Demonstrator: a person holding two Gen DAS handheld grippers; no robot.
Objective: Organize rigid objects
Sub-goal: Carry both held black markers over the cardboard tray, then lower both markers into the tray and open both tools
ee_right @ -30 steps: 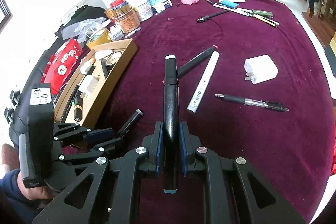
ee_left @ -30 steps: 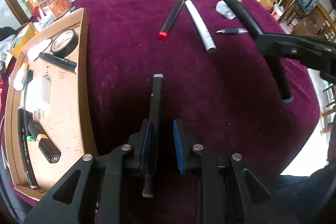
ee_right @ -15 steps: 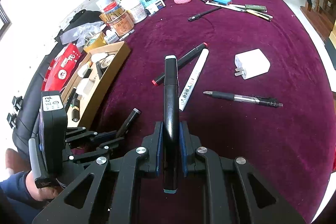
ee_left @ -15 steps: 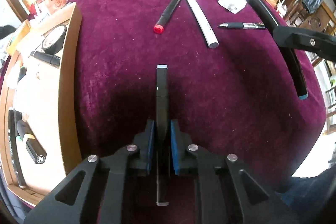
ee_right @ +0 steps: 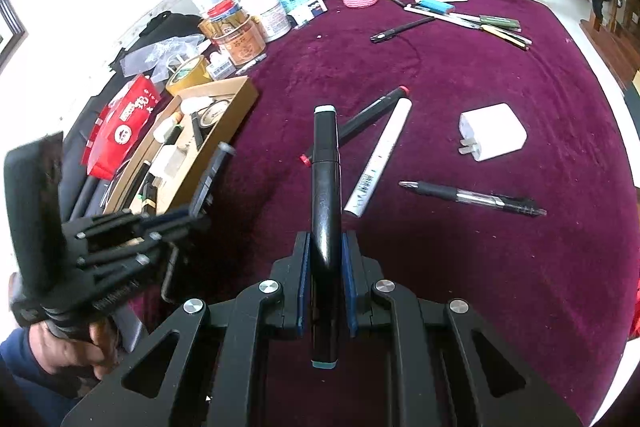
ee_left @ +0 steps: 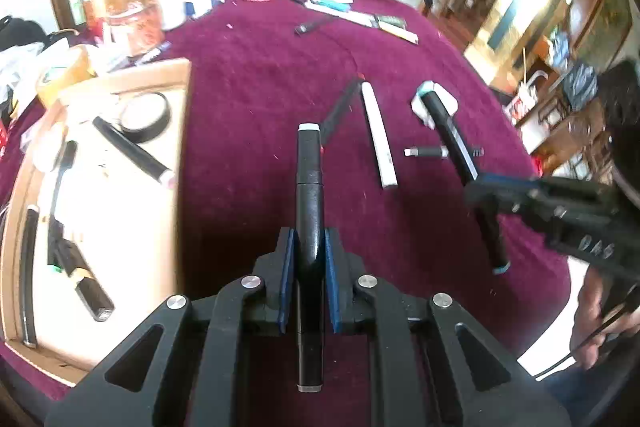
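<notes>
Left wrist view: the left gripper [ee_left: 308, 259] is clamped on a grey-tipped marker [ee_left: 309, 183], held above the cloth [ee_left: 256, 99] just right of the box [ee_left: 182, 147]. The right gripper [ee_right: 326, 263] is closed on a teal-tipped marker [ee_right: 326, 187] above the cloth. A red marker [ee_right: 360, 119], white pen [ee_right: 380, 159], charger [ee_right: 494, 137] and black pen [ee_right: 472, 197] lie beyond.

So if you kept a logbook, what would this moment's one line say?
left gripper: shut on grey-tipped marker | right gripper: shut on teal-tipped marker | both lifted off cloth | cardboard tray: left side
</notes>
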